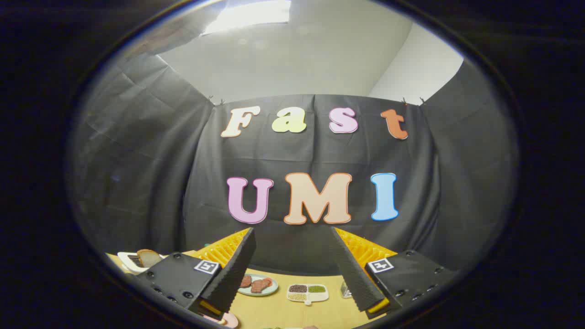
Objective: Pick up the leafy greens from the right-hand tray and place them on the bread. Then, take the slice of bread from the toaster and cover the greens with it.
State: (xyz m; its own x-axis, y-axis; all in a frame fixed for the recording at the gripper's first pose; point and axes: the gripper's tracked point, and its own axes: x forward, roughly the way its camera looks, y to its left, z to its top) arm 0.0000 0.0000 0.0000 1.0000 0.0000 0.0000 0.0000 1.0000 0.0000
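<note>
My gripper is open and held high above the table, with nothing between its fingers. Its fingertips point at the booth's back wall. A white toaster stands on the table behind the left finger, and a brown slice of bread sticks up out of it. Below the left finger, the rim of a pink plate peeks out; what lies on it is hidden.
A pale green plate with brown meat pieces lies on the yellow table between the fingers. To its right sits a white divided dish of dark, green and pale grains. A small metal object stands by the right finger.
</note>
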